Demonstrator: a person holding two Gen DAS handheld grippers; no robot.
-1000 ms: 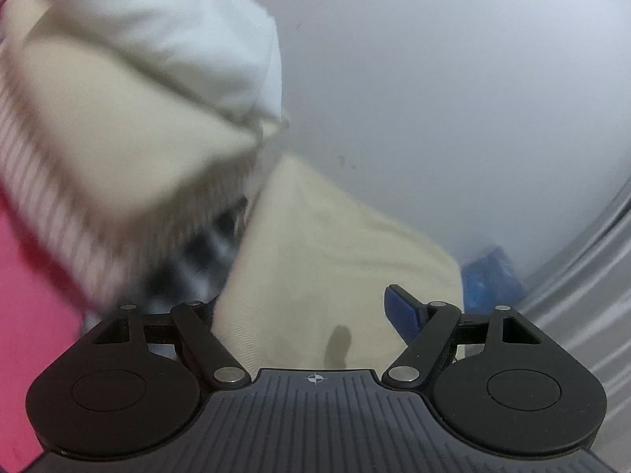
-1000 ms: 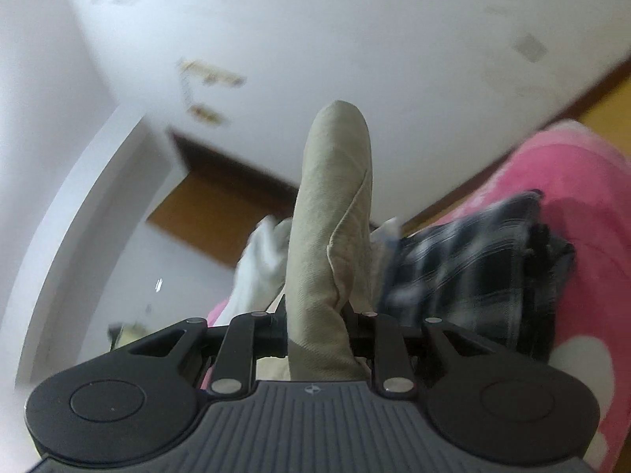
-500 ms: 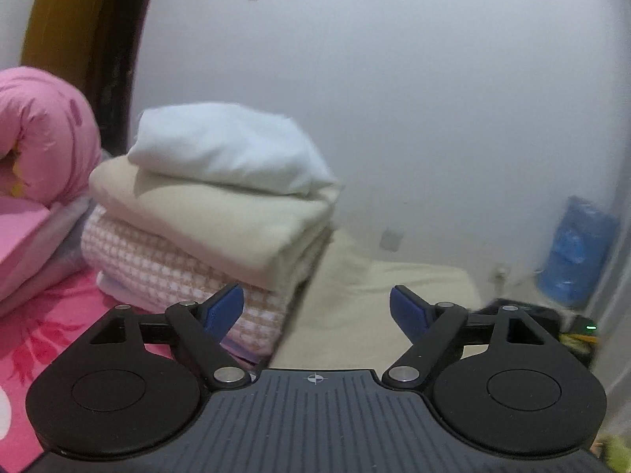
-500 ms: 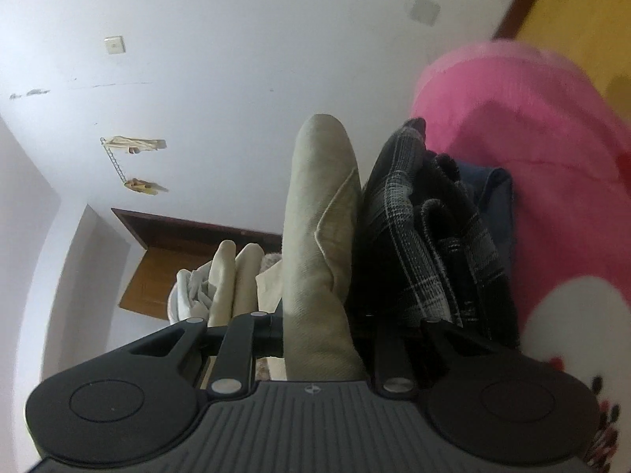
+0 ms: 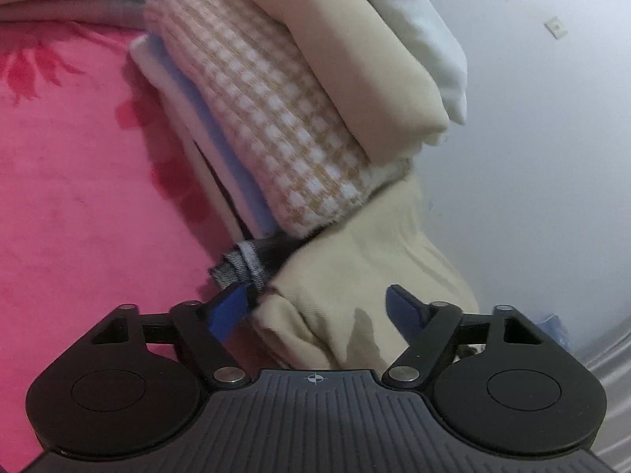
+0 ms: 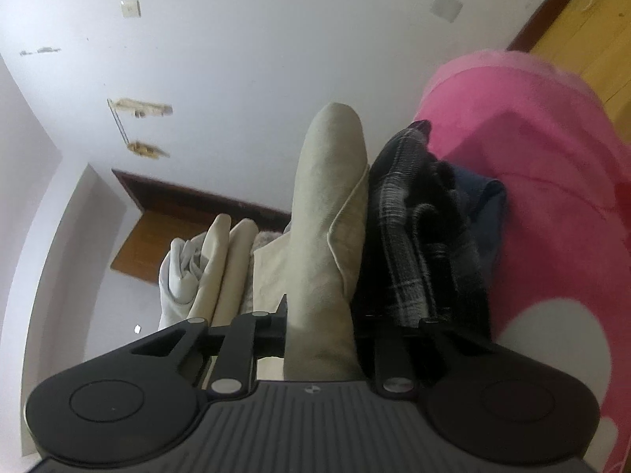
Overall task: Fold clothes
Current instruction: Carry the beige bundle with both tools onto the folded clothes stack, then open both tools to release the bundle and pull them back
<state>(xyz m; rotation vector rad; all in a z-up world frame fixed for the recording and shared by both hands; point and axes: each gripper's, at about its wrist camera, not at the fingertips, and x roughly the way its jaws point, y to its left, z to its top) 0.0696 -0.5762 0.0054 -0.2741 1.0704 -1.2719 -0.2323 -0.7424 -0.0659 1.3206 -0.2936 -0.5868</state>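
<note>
Right gripper (image 6: pixel 321 331) fingertips hidden behind beige cloth (image 6: pixel 327 236). Folded stack (image 5: pixel 315 90) cut off at top edge. Plaid garment (image 5: pixel 252 264) mostly buried under stack, blurry.

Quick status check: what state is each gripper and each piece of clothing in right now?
Left gripper: open, fingers either side of the beige garment, not clamped.
Right gripper: shut on the beige garment.
Beige garment: held, partly folded.
Stack of clothes: folded, piled on the pink blanket.
Plaid garment: crumpled, unfolded.
</note>
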